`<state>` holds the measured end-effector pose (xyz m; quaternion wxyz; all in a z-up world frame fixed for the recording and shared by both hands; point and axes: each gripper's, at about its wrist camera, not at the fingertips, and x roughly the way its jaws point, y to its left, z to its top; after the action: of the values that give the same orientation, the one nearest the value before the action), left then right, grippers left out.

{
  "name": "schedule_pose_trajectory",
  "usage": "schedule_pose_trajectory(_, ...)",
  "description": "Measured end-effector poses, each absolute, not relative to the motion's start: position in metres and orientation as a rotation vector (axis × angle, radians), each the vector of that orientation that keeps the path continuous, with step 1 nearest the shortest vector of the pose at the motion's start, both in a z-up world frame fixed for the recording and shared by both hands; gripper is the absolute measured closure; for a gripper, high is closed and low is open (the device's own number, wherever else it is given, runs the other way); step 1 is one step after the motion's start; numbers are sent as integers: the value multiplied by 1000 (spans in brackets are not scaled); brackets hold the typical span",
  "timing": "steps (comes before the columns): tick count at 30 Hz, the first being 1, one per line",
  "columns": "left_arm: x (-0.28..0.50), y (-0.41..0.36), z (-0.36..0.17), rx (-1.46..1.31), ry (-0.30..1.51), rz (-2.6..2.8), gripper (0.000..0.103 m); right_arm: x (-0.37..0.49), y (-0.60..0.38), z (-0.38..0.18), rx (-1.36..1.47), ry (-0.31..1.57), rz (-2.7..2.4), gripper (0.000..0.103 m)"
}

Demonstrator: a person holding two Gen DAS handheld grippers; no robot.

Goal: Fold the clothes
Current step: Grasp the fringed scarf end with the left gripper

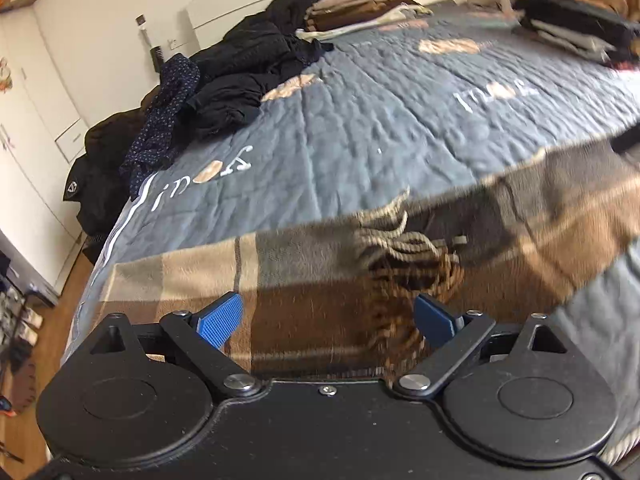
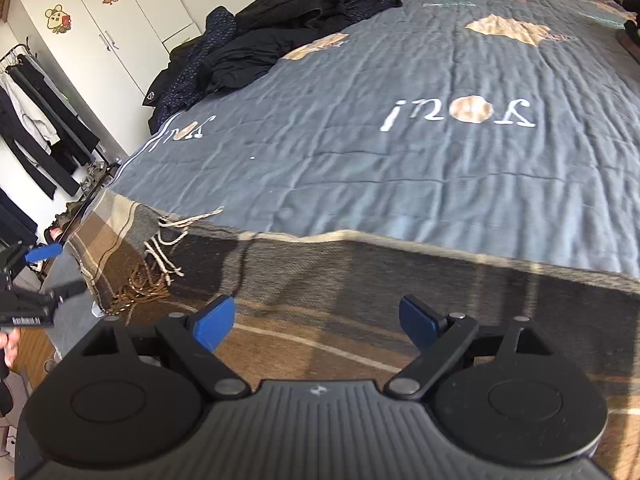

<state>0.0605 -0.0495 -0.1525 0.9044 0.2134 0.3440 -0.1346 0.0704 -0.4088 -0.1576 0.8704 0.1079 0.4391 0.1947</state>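
A plaid scarf [image 1: 304, 276] was laid across the near edge of the bed [image 1: 360, 132], directly beneath both tools, with nothing gripped. The left gripper [image 1: 328, 320] was held wide open above the brown and tan cloth, its blue pads clear of the fabric, while the scarf's fringe [image 1: 404, 248] was bunched just ahead of the right-hand pad. The right gripper [image 2: 316, 322] was likewise spread wide over the scarf's darker stretch [image 2: 400, 280], with no cloth caught between the pads. In the right wrist view the other tool was seen at the far left, beside the scarf end that hung off the bed's corner.

Trouble could be expected from the fringe: were the jaws closed there, only loose tassels might be pinched and the layers left behind, so that the fold would be dragged askew. The overhanging end could also be pulled off the bed by its own weight if the cloth were lifted unevenly. Blur in the left view meant the scarf's exact edges could not be judged.

Farther back, a heap of dark clothes [image 1: 240, 76] was piled along the left side of the quilt, and folded garments [image 1: 360, 10] were stacked near the headboard [image 1: 248, 0]
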Motion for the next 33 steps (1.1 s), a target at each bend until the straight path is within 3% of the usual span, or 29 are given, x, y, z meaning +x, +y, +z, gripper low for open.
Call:
schedule_pose_trajectory(11, 44, -39, -191, 608, 657, -369, 18, 48, -346, -159, 227, 893, 418, 14)
schedule_pose_trajectory(29, 39, -44, -230, 874, 479, -389, 31, 47, -327, -161, 213, 924, 391, 14)
schedule_pose_trajectory(30, 39, -46, -232, 890, 466, -391, 33, 47, -326, -161, 211, 924, 394, 14)
schedule_pose_trajectory(33, 37, -51, -236, 929, 439, -403, 51, 46, -324, -160, 211, 922, 395, 14)
